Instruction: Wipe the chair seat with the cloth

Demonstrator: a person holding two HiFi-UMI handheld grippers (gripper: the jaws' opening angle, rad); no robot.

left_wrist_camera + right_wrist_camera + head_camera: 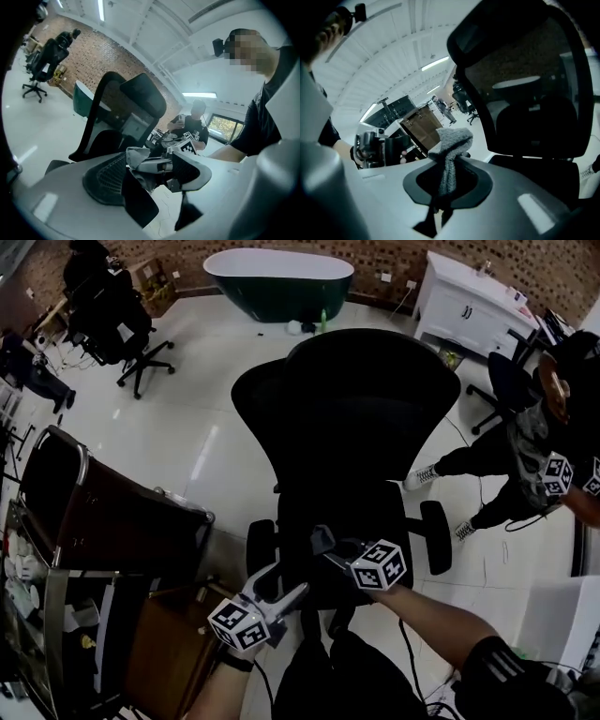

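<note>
A black mesh office chair [361, 409] stands in front of me, its seat [349, 521] just beyond both grippers. My right gripper [328, 545] hovers over the seat's near edge, shut on a grey cloth [451, 150] that sticks up from between its jaws [439, 213]. The chair's backrest [525, 70] fills the right gripper view. My left gripper [286, 589] is lower and to the left, near the seat's front left corner, open and holding nothing. From the left gripper view [161, 192] I see the right gripper holding the cloth [136, 157] just ahead, with the chair [140, 93] behind.
A wooden cabinet [159, 652] and a dark metal-framed chair [103, 512] stand close on the left. Another person [534, 456] sits at the right. Farther back are a green bathtub [277, 282], a white cabinet [469, 301] and another office chair [112, 315].
</note>
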